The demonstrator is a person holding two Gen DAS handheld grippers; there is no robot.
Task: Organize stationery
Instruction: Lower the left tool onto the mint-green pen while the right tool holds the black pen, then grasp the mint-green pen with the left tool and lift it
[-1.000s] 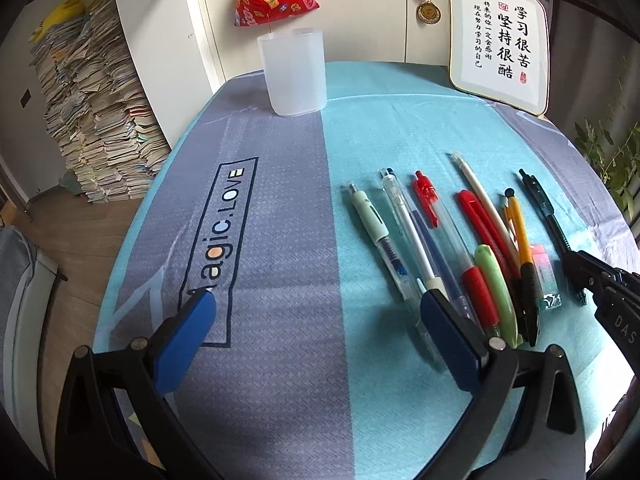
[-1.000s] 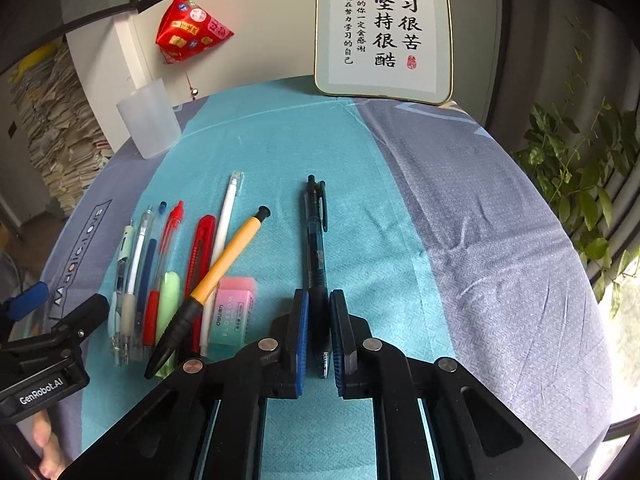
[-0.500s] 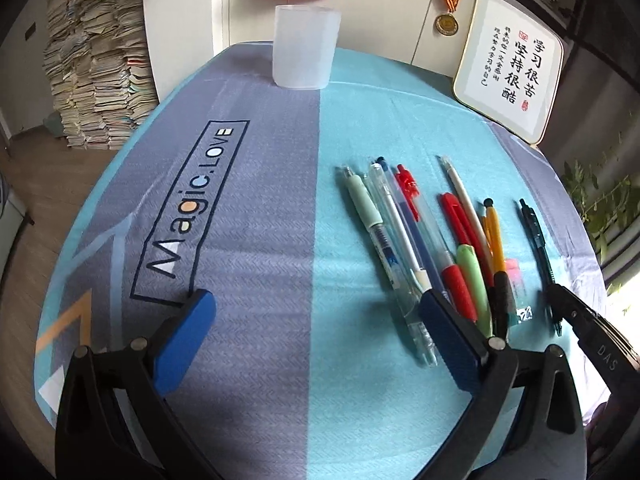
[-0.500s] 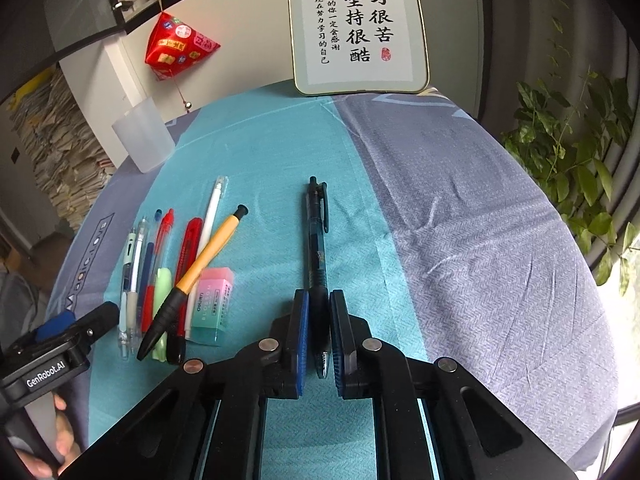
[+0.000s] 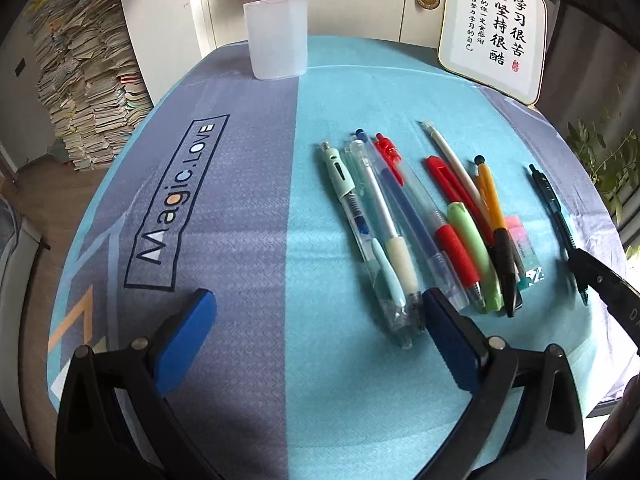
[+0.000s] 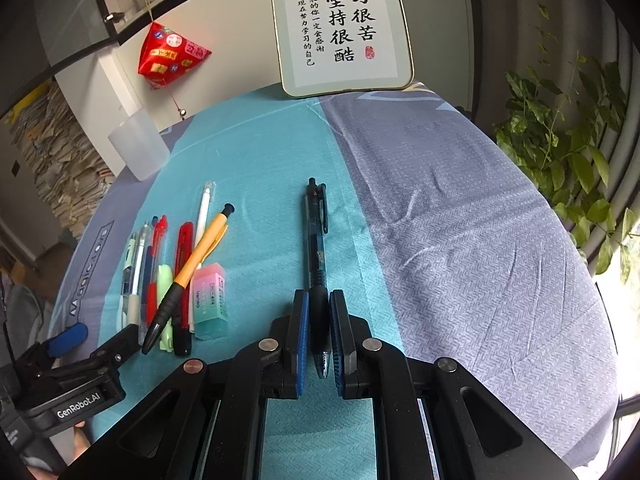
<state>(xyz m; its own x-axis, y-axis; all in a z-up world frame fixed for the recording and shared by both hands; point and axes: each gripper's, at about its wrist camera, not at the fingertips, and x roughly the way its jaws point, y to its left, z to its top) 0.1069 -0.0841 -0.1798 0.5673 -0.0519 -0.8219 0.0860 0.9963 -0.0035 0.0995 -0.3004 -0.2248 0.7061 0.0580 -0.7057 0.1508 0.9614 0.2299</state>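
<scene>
My right gripper (image 6: 319,300) is shut on a dark teal pen (image 6: 314,232) near its writing end; the pen points away over the turquoise cloth. The left wrist view shows that pen (image 5: 550,200) and the right gripper (image 5: 600,280) at the far right. My left gripper (image 5: 316,300) hovers open above the cloth. The near ends of a row of pens (image 5: 400,220) lie just inside its right finger. A pink and green eraser (image 6: 210,296) lies beside an orange pen (image 6: 200,252). A translucent cup (image 5: 276,40) stands upright at the table's far side.
A framed calligraphy board (image 6: 344,28) leans at the back edge. A red ornament (image 6: 168,54) hangs behind the cup (image 6: 138,148). A leafy plant (image 6: 560,140) stands off the table's right side, and stacked papers (image 5: 80,80) off its left. The tablecloth (image 6: 460,220) is grey on the right.
The right gripper has slid a little sideways, still shut on the dark pen. The left wrist view has tilted slightly; its gripper stays open. The other pens have not moved.
</scene>
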